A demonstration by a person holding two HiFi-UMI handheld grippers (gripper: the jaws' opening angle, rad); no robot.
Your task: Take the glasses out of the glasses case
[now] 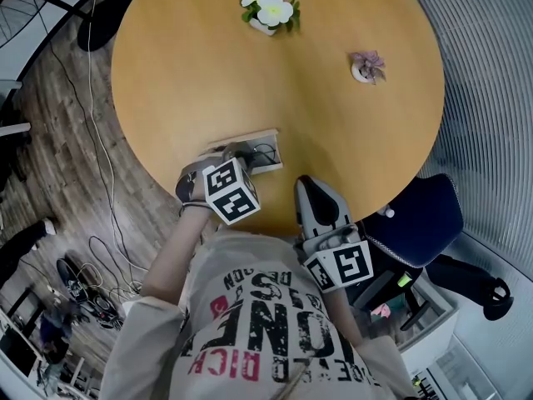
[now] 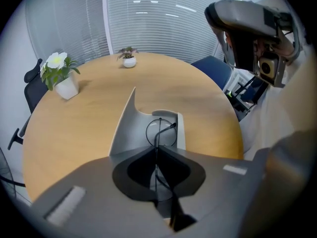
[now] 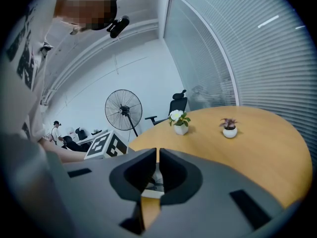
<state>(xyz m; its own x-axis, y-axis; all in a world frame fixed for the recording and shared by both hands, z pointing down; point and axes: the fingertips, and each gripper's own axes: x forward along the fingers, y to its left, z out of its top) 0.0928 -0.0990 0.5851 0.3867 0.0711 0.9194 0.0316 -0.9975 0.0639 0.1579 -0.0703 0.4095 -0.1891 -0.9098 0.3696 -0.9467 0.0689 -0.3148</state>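
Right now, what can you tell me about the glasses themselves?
The glasses have a thin black wire frame and round clear lenses. They lie in the open pale case, whose flap stands up at one side, near the edge of the round wooden table. The left claw is closed on a slim part of the frame. One round lens shows just beyond its tips. Which part is pinched is hard to tell.

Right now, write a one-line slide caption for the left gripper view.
Left gripper shut on the wire-framed glasses in their open case on a round wooden table.
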